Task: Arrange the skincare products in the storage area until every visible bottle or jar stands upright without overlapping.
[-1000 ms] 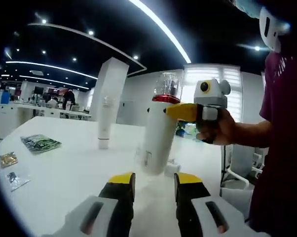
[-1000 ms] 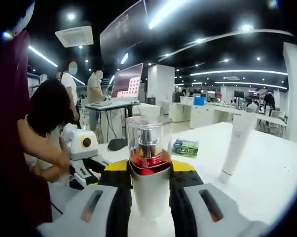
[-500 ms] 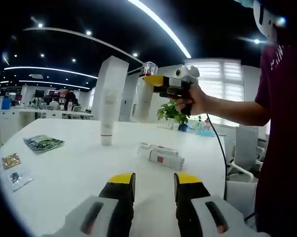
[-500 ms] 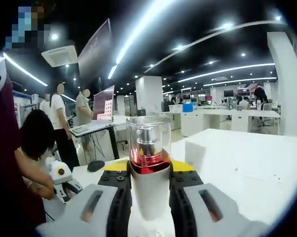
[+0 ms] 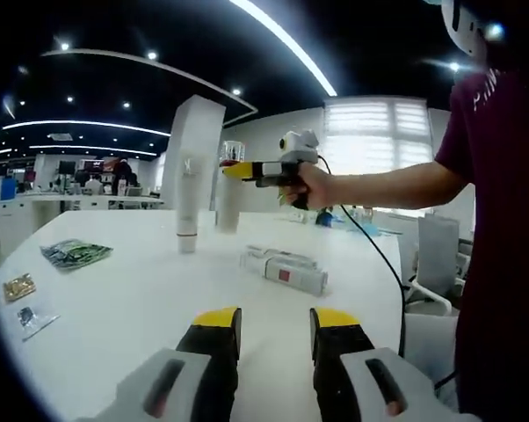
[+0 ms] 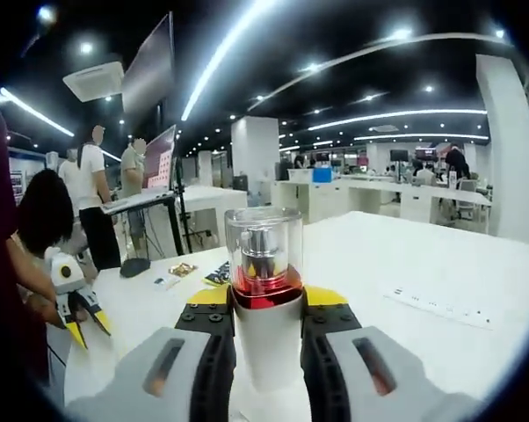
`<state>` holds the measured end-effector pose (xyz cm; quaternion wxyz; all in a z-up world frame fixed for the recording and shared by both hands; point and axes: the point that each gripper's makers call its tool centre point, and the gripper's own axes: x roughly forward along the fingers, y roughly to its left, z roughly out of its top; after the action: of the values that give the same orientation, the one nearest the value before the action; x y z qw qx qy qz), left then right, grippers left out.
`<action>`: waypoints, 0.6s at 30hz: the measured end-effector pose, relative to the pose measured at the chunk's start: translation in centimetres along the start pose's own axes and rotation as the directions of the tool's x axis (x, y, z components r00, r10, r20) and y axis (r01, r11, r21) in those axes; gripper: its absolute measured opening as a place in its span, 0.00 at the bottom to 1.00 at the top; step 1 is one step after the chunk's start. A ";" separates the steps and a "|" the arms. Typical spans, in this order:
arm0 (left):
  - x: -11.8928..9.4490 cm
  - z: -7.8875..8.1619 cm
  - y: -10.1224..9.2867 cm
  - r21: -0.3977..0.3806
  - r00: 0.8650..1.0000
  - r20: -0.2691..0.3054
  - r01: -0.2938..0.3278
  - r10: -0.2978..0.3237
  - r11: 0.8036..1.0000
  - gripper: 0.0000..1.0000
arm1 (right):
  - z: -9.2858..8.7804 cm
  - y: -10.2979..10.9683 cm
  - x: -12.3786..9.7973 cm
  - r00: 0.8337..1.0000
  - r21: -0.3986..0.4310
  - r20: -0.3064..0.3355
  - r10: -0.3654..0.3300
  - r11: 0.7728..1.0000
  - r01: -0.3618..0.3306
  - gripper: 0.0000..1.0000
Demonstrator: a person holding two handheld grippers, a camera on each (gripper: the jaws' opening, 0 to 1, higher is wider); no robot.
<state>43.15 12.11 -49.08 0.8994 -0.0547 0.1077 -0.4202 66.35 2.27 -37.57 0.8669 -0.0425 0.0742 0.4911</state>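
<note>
Between right gripper [image 6: 266,327] jaws: unlabelled white bottle [image 6: 264,294].

Three flat sachets are seen on the white table [image 5: 133,308]: a green packet [image 5: 75,253] at nine o'clock, a gold packet [image 5: 18,286] and a clear packet [image 5: 27,318] lower down.

My pump bottle [image 6: 265,303] of matt white plastic with clear glossy cap, smooth white table [image 5: 133,308], shiny foil sachets [image 5: 18,286], my matt grey-and-yellow plastic jaws
</note>
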 end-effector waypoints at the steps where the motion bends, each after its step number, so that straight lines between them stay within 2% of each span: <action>1: 0.0 0.0 0.0 0.000 1.000 0.001 0.000 0.000 1.000 0.32 | -0.2 -0.2 0.1 1.000 -0.006 -0.003 -0.001 1.000 0.001 0.25; 7: 0.0 -0.1 -0.1 -0.001 1.000 -0.010 0.008 -0.008 1.000 0.32 | -1.0 -1.1 0.8 1.000 -0.053 -0.006 0.006 0.999 -0.007 0.25; 13: -0.1 -0.3 0.1 -0.005 1.000 -0.018 0.003 -0.003 1.000 0.32 | -1.6 -1.7 1.0 1.000 -0.040 0.016 0.020 0.999 -0.020 0.25; 18: -0.1 -0.4 0.2 0.000 1.000 -0.023 0.000 0.000 1.000 0.32 | -2.2 -2.3 1.4 1.000 -0.065 0.011 0.027 0.998 -0.026 0.25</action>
<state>43.10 12.28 -49.48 0.8981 -0.0501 0.1181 -0.4207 68.83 1.98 -39.99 0.8589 -0.0666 0.0536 0.5050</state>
